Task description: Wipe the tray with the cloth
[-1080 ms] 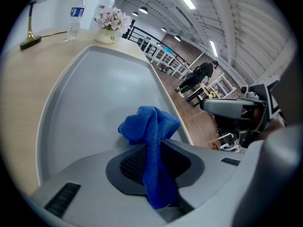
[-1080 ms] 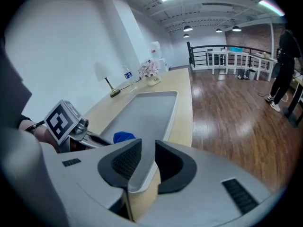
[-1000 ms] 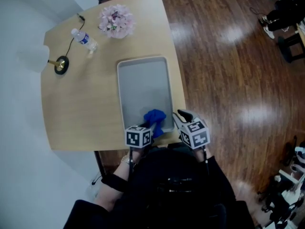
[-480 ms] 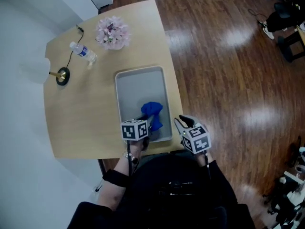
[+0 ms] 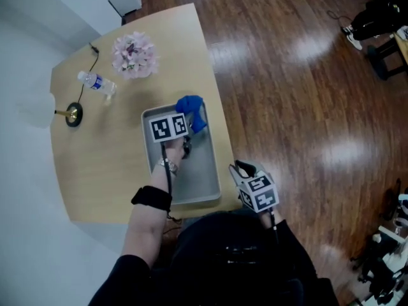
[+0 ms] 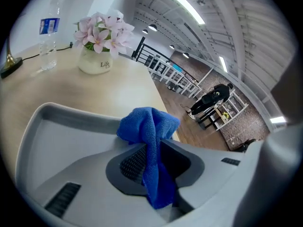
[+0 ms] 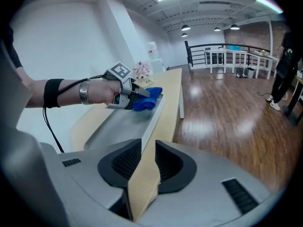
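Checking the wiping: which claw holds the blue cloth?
The left claw, clamped on the blue cloth at the tray's far end; the right claw is open and empty.

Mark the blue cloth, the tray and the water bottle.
blue cloth (image 5: 194, 108): head view, on the bunched fabric at the tray's far end.
tray (image 5: 201, 171): head view, on its bare floor.
water bottle (image 6: 49, 25): left gripper view, on its blue label.
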`<state>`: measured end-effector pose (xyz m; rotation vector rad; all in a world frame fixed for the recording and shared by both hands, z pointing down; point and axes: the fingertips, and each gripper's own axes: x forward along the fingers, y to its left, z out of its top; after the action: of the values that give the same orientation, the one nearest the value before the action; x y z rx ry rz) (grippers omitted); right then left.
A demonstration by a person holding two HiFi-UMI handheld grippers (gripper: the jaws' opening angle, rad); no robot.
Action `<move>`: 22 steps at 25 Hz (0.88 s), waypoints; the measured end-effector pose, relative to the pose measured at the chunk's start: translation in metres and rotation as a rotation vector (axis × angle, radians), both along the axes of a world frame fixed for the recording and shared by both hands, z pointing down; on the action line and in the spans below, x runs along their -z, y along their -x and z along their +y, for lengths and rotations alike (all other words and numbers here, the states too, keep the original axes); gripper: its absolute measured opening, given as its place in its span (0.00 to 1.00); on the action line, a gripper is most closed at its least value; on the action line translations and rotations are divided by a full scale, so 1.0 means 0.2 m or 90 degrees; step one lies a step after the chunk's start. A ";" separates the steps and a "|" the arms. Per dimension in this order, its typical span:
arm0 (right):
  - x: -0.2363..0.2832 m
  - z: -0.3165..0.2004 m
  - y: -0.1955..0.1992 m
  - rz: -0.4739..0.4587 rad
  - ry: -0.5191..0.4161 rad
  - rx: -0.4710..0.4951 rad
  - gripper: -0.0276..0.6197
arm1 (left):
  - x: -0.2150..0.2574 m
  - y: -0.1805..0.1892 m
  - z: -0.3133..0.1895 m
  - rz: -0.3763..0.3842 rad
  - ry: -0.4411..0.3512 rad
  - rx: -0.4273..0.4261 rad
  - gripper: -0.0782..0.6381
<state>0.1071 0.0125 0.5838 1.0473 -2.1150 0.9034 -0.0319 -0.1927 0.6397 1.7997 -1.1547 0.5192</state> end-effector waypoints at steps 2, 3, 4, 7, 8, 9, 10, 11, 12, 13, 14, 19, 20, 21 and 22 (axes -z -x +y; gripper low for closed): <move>-0.01 -0.01 -0.02 -0.001 0.006 -0.003 0.20 | -0.02 -0.03 -0.04 0.001 0.004 0.002 0.25; -0.02 -0.01 -0.03 -0.001 0.008 -0.004 0.20 | -0.04 -0.04 -0.05 0.000 0.005 0.004 0.25; -0.02 -0.02 -0.03 -0.002 0.009 -0.006 0.20 | -0.04 -0.04 -0.06 -0.001 0.005 0.007 0.25; -0.03 -0.05 -0.03 -0.004 0.012 -0.008 0.20 | -0.04 -0.05 -0.05 -0.001 0.000 0.016 0.25; -0.04 -0.05 -0.03 -0.004 0.012 -0.007 0.20 | -0.04 -0.06 -0.04 -0.001 0.001 0.017 0.25; -0.05 -0.05 -0.02 -0.005 0.014 -0.006 0.20 | -0.04 -0.07 -0.03 0.000 0.003 0.017 0.25; -0.05 -0.04 -0.01 -0.006 0.016 -0.004 0.20 | -0.04 -0.08 -0.01 0.002 0.006 0.015 0.25; -0.05 -0.03 0.00 -0.007 0.016 -0.003 0.20 | -0.04 -0.10 0.02 0.003 0.008 0.011 0.25; -0.05 -0.03 0.01 -0.007 0.016 -0.002 0.20 | -0.04 -0.11 0.05 0.004 0.009 0.005 0.25; -0.04 -0.03 0.01 -0.007 0.015 -0.002 0.20 | -0.04 -0.13 0.08 0.005 0.009 0.000 0.25; -0.04 -0.03 0.02 -0.008 0.015 -0.003 0.20 | -0.03 -0.14 0.11 0.007 0.010 -0.003 0.25; -0.04 -0.01 -0.01 0.001 0.012 -0.030 0.20 | -0.04 -0.19 0.33 0.025 0.024 -0.019 0.25; -0.04 0.00 -0.02 0.005 0.011 -0.036 0.20 | -0.05 -0.20 0.39 0.027 0.028 -0.025 0.25; -0.04 0.01 -0.02 0.007 0.010 -0.040 0.20 | -0.05 -0.20 0.44 0.027 0.031 -0.033 0.25; -0.04 0.02 -0.03 0.008 0.010 -0.044 0.20 | -0.05 -0.21 0.50 0.025 0.034 -0.042 0.25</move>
<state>0.1122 0.0169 0.5917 1.1224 -2.0697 0.9422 0.0101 -0.0927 0.6499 1.7992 -1.0487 0.5445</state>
